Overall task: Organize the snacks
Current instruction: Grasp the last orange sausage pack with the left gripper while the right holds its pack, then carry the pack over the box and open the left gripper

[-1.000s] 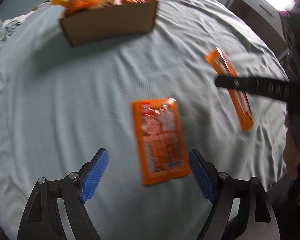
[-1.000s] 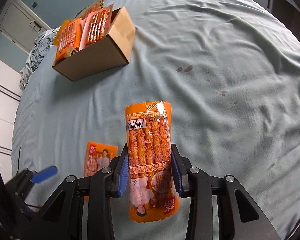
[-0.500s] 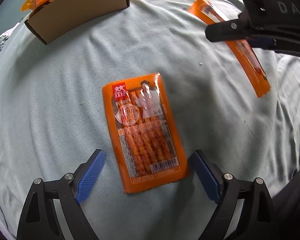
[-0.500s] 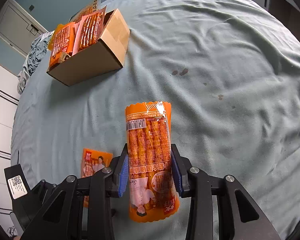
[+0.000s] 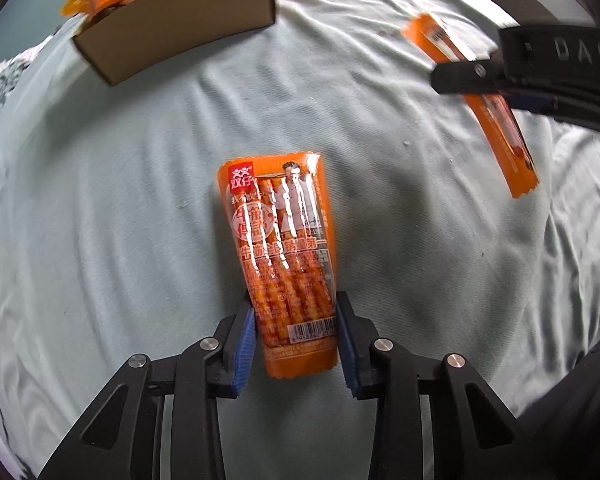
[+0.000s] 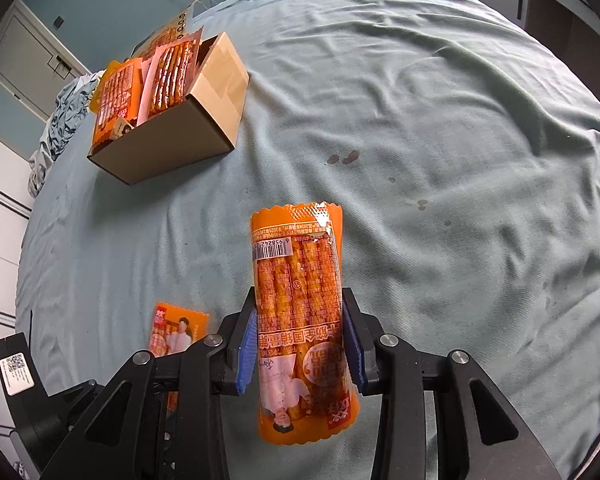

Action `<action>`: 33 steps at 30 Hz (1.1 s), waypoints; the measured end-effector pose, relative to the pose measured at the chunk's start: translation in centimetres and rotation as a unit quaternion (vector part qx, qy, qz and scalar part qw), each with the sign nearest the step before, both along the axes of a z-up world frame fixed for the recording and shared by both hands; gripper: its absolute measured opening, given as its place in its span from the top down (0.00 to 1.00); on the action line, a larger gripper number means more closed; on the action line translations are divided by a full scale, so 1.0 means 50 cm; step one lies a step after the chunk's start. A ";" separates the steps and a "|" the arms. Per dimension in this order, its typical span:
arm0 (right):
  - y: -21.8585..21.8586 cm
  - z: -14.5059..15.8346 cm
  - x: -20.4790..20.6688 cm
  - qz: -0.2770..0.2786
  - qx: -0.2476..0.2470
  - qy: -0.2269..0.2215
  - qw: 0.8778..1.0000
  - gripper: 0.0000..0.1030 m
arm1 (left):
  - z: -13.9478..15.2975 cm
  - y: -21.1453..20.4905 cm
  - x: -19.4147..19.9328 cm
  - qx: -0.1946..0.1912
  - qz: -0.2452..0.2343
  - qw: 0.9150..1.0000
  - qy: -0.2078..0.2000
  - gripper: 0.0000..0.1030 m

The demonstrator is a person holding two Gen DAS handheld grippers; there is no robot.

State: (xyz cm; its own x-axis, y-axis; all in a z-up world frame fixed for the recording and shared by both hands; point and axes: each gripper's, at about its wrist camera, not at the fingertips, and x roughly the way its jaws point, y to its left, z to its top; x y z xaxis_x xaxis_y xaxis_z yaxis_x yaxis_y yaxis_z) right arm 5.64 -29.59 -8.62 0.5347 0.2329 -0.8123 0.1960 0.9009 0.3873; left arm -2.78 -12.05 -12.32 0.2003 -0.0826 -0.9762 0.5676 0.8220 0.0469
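My left gripper [image 5: 296, 340] is shut on the lower end of an orange snack packet [image 5: 284, 248], held over the pale green sheet. My right gripper [image 6: 300, 344] is shut on a second orange snack packet [image 6: 300, 312], held above the sheet; that packet also shows in the left wrist view [image 5: 488, 112]. The left packet [image 6: 178, 332] shows in the right wrist view, low on the left. A cardboard box [image 6: 188, 136] holding several orange packets stands at the far left; it also shows in the left wrist view [image 5: 180, 36].
The pale green sheet [image 6: 440, 160] is wrinkled, with small dark stains [image 6: 344, 158] near the middle. Crumpled cloth [image 6: 60, 120] lies beyond the box. A blue wall and a white door [image 6: 36, 60] are behind.
My left gripper has closed on the packet that lay flat between its open fingers. The right gripper has kept its packet and shifted slightly.
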 end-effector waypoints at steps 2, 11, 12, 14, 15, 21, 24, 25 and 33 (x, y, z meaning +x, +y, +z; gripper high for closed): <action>-0.003 0.000 -0.001 -0.003 0.001 -0.001 1.000 0.65 | 0.016 0.014 0.004 -0.009 0.013 1.000 -0.006 0.66; -0.020 0.010 -0.005 -0.016 0.019 -0.013 1.000 0.65 | 0.127 0.084 0.030 -0.072 0.075 0.992 -0.076 0.66; -0.021 0.010 -0.003 -0.016 0.023 -0.014 0.999 0.65 | 0.138 0.093 0.038 -0.080 0.083 0.990 -0.082 0.66; -0.024 0.009 -0.001 -0.017 0.028 -0.016 0.999 0.65 | 0.156 0.113 0.053 -0.095 0.095 0.987 -0.088 0.66; -0.025 0.008 0.001 -0.018 0.033 -0.016 0.999 0.65 | 0.169 0.124 0.058 -0.103 0.102 0.985 -0.091 0.66; -0.031 -0.010 0.016 -0.017 0.051 -0.004 0.999 0.65 | 0.198 0.155 0.110 -0.109 0.124 0.979 -0.122 0.66; -0.030 -0.018 0.027 -0.017 0.055 0.002 0.998 0.65 | 0.202 0.159 0.149 -0.113 0.133 0.976 -0.127 0.66; -0.029 -0.021 0.031 -0.017 0.055 0.002 0.998 0.65 | 0.207 0.161 0.166 -0.113 0.138 0.975 -0.129 0.66; -0.019 -0.036 0.055 -0.010 0.077 0.014 0.997 0.65 | 0.255 0.122 0.307 -0.114 0.155 0.965 -0.178 0.66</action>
